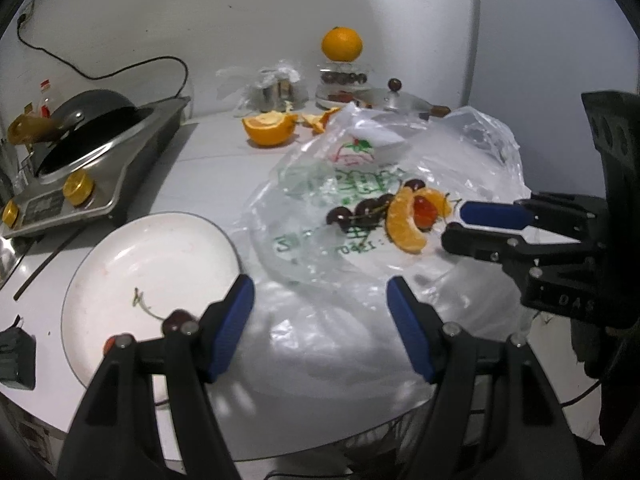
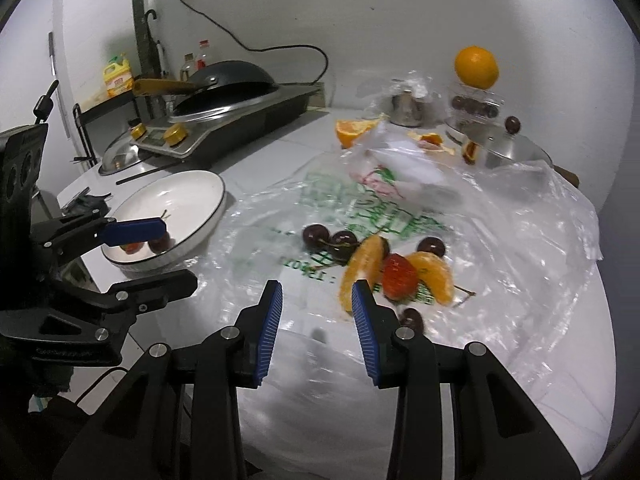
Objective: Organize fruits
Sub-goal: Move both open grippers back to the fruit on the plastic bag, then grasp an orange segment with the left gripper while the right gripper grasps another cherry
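A clear plastic bag (image 1: 360, 184) lies on the white counter and carries two orange wedges (image 1: 404, 224), a strawberry (image 1: 424, 210) and several dark cherries (image 1: 340, 216). In the right wrist view the same wedges (image 2: 360, 268), strawberry (image 2: 398, 276) and cherries (image 2: 316, 236) lie just ahead of my right gripper (image 2: 316, 312), which is open and empty. To the left, a white plate (image 1: 120, 264) holds a cherry (image 2: 160, 243) and a strawberry (image 2: 132, 247). My left gripper (image 1: 320, 320) is open and empty at the plate's right edge. Each gripper also appears in the other's view: right gripper (image 1: 454, 226), left gripper (image 2: 180, 254).
A cooker with a dark wok (image 1: 88, 120) stands at the back left, with cables behind it. A half orange (image 1: 268, 126), peel, a whole orange (image 1: 342, 44) on a clear box of cherries, a steel pot lid (image 2: 504, 148) and a bagged tin (image 1: 276, 88) sit at the back.
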`<control>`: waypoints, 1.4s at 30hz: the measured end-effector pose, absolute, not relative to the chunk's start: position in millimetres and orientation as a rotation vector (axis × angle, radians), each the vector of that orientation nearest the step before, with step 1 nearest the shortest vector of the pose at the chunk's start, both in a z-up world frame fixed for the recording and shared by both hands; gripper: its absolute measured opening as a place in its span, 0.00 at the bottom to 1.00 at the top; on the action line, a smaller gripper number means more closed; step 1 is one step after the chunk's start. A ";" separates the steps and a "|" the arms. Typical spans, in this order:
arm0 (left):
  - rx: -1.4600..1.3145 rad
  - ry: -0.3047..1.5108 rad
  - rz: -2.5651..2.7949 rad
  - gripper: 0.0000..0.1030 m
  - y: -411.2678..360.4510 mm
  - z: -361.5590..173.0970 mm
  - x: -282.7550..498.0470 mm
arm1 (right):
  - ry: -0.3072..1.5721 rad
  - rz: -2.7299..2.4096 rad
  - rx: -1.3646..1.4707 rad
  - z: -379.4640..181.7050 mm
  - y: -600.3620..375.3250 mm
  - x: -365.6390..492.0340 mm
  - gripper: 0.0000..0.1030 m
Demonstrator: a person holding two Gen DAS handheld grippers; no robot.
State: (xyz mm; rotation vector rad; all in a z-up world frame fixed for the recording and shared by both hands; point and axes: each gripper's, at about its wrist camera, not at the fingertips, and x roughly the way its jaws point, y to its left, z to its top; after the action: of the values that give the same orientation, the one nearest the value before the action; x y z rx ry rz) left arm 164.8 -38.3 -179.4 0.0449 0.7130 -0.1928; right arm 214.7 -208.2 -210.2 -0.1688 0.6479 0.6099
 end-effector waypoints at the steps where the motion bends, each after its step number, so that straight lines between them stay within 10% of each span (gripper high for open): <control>1: 0.048 0.714 -0.195 0.68 -40.7 -179.3 165.5 | 0.648 0.607 -0.166 -210.8 -211.1 215.2 0.37; 42: 0.197 0.757 -0.249 0.68 -128.1 -196.3 215.5 | 0.727 0.607 -0.139 -258.2 -257.3 257.9 0.30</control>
State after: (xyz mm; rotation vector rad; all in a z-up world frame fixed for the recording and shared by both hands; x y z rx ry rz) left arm 215.5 -128.1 -196.3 0.1972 0.7568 -0.2493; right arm 257.9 -257.3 -258.2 -0.1389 0.7274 0.6065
